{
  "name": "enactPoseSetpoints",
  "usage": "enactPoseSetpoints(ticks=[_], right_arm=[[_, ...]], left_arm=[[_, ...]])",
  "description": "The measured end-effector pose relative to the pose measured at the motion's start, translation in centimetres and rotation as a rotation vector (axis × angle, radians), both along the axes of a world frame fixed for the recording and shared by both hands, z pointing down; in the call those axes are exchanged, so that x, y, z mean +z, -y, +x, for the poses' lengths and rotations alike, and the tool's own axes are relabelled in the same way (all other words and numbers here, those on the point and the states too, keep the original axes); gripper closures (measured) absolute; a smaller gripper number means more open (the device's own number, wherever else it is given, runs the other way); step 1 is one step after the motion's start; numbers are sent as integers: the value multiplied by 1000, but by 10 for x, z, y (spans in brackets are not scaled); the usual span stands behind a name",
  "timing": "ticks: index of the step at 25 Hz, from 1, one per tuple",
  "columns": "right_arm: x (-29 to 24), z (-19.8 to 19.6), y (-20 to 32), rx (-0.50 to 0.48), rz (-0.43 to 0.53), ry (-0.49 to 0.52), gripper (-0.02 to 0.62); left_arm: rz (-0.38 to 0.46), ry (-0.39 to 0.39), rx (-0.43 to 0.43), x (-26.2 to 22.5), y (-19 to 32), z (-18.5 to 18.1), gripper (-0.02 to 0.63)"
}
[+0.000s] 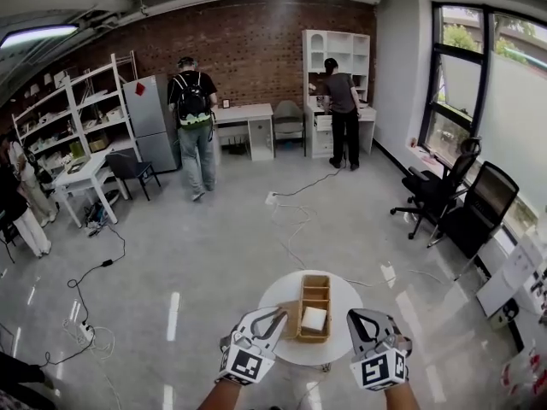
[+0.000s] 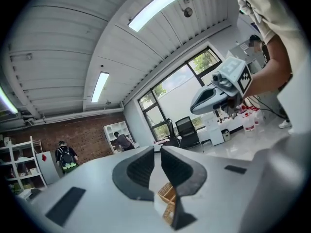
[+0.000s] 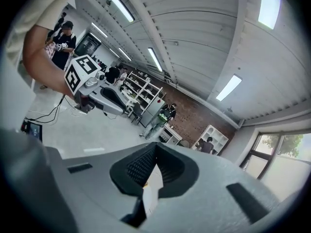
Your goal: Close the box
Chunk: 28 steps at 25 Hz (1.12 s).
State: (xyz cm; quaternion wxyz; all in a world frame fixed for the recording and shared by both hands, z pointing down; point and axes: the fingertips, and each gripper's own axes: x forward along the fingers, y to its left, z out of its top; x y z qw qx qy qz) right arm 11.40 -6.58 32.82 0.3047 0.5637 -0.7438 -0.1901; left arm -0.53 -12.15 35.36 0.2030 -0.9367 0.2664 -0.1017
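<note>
The light brown wooden box (image 1: 315,293) with little rooms inside sits on the round white table (image 1: 278,290). The left gripper (image 1: 275,314) and the right gripper (image 1: 356,316) hang over its near side, jaws pressed together, holding nothing. The box looks stiff and light. The flat brown flap (image 1: 291,319) on its left looks like the lid, so push there, gently.
</note>
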Motion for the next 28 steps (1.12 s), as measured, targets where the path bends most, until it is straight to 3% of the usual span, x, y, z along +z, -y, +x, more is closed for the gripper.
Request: enactPoseSetpoints(ticks=[16,28], right_arm=[[31,-29,72,-10,-61,-10,601],[64,-7,118,-69,-112,0,601]], left_arm=[[-114,-1,-42,61,73,-39,561],[-239,-50,-126,112,106,-28,561]])
